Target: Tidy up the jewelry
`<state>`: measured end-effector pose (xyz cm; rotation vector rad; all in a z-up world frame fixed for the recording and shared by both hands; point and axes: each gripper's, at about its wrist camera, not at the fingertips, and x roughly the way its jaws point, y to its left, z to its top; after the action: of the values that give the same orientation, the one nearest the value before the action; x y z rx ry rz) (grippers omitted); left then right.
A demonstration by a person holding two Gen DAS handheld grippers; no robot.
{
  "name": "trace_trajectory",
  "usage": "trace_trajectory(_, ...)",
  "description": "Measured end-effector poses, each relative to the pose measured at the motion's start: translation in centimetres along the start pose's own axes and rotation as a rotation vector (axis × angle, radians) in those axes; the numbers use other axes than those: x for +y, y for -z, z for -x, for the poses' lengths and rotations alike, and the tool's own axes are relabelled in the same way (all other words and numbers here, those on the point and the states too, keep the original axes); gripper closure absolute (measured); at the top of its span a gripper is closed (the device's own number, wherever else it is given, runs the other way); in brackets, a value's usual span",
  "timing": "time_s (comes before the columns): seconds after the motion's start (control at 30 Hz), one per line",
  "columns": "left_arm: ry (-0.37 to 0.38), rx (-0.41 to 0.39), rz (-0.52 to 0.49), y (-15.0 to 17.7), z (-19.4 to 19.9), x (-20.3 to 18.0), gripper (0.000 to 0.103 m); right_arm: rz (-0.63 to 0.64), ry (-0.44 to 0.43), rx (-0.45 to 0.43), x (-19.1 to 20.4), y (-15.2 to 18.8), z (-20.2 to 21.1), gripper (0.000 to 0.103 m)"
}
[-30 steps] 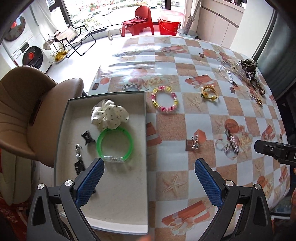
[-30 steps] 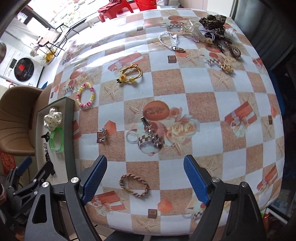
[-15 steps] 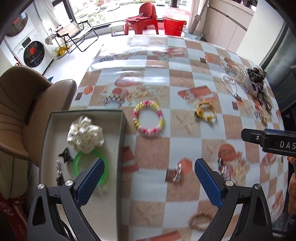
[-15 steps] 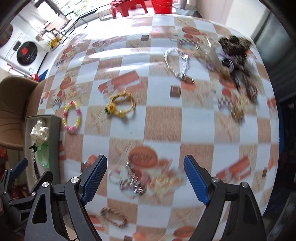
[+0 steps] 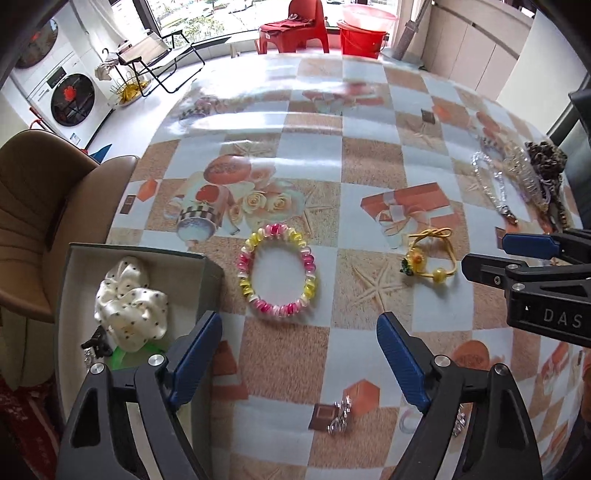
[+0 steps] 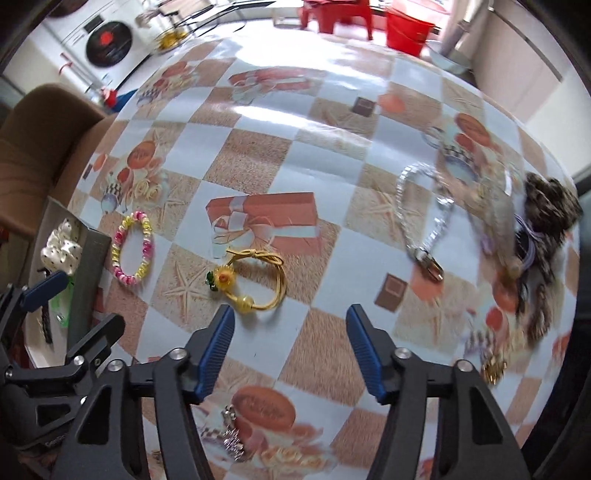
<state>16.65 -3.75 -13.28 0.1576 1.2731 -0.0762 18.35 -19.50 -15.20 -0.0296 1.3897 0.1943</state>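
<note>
A counter (image 5: 310, 162) covered with a checked cloth of orange, sand and pale blue squares fills both views; behind it are a bright window, a red chair (image 5: 291, 22), a red bucket (image 5: 364, 35) and, at the upper left, a washing machine (image 5: 70, 99).

In the left wrist view the left gripper (image 5: 299, 354) hangs over the counter with its blue fingers (image 5: 195, 354) spread wide. They have just been closing a little, and nothing is between them but bare cloth. Just above them, in the middle of the frame, lies a pink and yellow bracelet (image 5: 277, 271). To its left a grey tray (image 5: 212, 280) holds a white dotted scrunchie (image 5: 129, 302) and a green bangle (image 5: 127, 356), partly hidden by the left finger.

In the right wrist view the right gripper (image 6: 288, 354) has its fingers (image 6: 364, 350) moderately apart; they have just been closing and hold nothing. A yellow cord bracelet with a sunflower (image 6: 251, 280) lies just above the left finger, not touching it. At the right of the frame lie a silver chain (image 6: 424, 218) and, blurred, a leopard-print scrunchie (image 6: 550, 210) among other pieces I cannot make out.
</note>
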Motion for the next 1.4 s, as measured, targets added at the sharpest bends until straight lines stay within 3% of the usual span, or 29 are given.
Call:
trace_trajectory(0.23, -0.021, 0.022, 0.016, -1.0, -2.5, 0.0, 0.014, 0.089, -0.013, 0.017, 0.4, -1.3, -2.0, 0.039)
trace_trajectory(0.67, -0.010, 0.054, 0.028, -1.8, -5.5, -0.1, 0.014, 0.222, 0.058, -0.027, 2.2, -2.0, -3.8, 0.056)
trace_trajectory(0.73, 0.001, 0.049, 0.025, -1.8, -5.3, -0.1, 0.019, 0.237, 0.064, -0.034, 2.5, -1.9, -3.8, 0.059)
trace_trajectory(0.8, 0.003, 0.042, 0.013, -1.9, -5.1, -0.1, 0.031, 0.246, 0.067, -0.037, 2.7, -1.8, -3.7, 0.069)
trace_trajectory(0.83, 0.004, 0.038, 0.007, -1.9, -4.9, -0.4, 0.034, 0.247, 0.066, -0.036, 2.8, -1.8, -3.7, 0.078)
trace_trajectory(0.9, -0.001, 0.032, -0.006, -2.0, -4.7, -0.7, 0.051, 0.243, 0.065, -0.034, 3.1, -1.7, -3.7, 0.092)
trace_trajectory(0.93, -0.002, 0.030, -0.011, -2.2, -4.6, -0.8, 0.053, 0.236, 0.059, -0.032, 3.1, -1.7, -3.7, 0.097)
trace_trajectory(1.07, 0.013, 0.023, -0.007, -2.4, -4.1, -0.5, 0.073, 0.187, 0.021, -0.024, 2.2, -1.5, -3.4, 0.100)
trace_trajectory(1.1, 0.025, 0.017, -0.007, -2.4, -3.9, -0.4, 0.090, 0.171, 0.010, -0.024, 2.0, -1.5, -3.2, 0.101)
trace_trajectory(1.4, 0.085, 0.003, 0.008, -2.3, -1.6, -0.5, 0.095, -0.020, -0.102, -0.040, -1.0, -0.5, -0.6, 0.101)
